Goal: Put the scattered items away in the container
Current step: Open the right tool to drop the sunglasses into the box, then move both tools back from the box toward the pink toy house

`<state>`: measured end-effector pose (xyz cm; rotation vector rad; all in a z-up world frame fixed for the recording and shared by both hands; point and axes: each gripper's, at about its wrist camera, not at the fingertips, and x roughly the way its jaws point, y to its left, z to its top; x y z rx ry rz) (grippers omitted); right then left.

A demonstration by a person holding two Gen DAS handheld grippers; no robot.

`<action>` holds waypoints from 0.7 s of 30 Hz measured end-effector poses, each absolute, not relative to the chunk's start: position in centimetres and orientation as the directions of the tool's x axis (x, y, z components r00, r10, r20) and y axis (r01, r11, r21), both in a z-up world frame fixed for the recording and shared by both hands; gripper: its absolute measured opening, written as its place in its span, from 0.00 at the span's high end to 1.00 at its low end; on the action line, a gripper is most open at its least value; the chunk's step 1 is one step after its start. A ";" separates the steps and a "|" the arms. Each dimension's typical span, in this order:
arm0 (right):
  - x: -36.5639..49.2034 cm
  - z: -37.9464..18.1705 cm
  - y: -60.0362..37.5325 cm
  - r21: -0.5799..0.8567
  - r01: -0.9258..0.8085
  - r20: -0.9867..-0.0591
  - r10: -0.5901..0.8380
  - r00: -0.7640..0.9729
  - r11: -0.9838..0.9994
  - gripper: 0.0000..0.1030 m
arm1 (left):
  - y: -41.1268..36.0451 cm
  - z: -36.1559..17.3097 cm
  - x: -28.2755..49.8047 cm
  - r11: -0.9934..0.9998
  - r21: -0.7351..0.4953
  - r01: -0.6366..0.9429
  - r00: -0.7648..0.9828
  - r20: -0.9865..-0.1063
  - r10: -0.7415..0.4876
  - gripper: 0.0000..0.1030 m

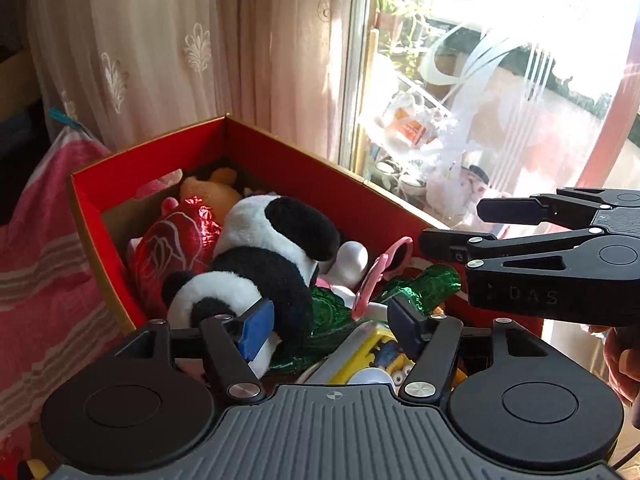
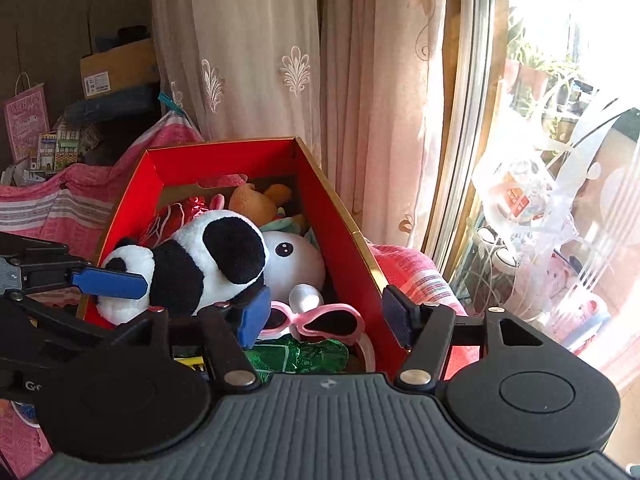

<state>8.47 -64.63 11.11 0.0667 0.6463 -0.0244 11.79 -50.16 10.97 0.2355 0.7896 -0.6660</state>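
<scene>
An open red box holds several toys. A black-and-white panda plush lies on top of them, on its side. My left gripper stands open over the box's near end, its left pad against the panda's lower body and nothing pinched. My right gripper is open too, above pink sunglasses and a green foil toy. In the right wrist view the panda rests beside a white plush, with the left gripper's blue pad at its feet.
The box sits on a pink striped cloth. A sheer curtain hangs behind and a bright window is to the right. A cardboard carton and a pink paper bag stand at the back left.
</scene>
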 end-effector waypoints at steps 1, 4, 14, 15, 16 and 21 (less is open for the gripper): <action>8.5 11.0 -64.8 0.063 0.044 -0.603 0.003 0.797 0.997 0.35 | -50.1 10.9 11.8 0.772 -0.057 0.633 0.506 -0.724 -0.468 0.26; 8.7 10.7 -64.6 0.067 0.038 -0.608 0.011 0.794 0.997 0.32 | -50.1 10.4 11.8 0.774 -0.067 0.630 0.501 -0.727 -0.470 0.24; 8.3 10.2 -63.1 0.032 0.048 -0.610 -0.018 0.792 0.998 0.21 | -50.3 9.4 11.3 0.754 -0.074 0.652 0.486 -0.723 -0.491 0.15; 8.2 10.2 -62.9 0.029 0.053 -0.610 -0.025 0.792 0.998 0.20 | -50.2 9.4 11.2 0.752 -0.077 0.655 0.484 -0.721 -0.496 0.15; 8.1 10.3 -62.8 0.028 0.058 -0.611 -0.029 0.791 0.998 0.20 | -50.1 9.4 11.2 0.750 -0.079 0.657 0.483 -0.720 -0.499 0.15; 7.7 10.4 -62.1 0.018 0.087 -0.616 -0.057 0.785 0.996 0.17 | -49.1 9.7 11.0 0.734 -0.110 0.670 0.460 -0.715 -0.527 0.14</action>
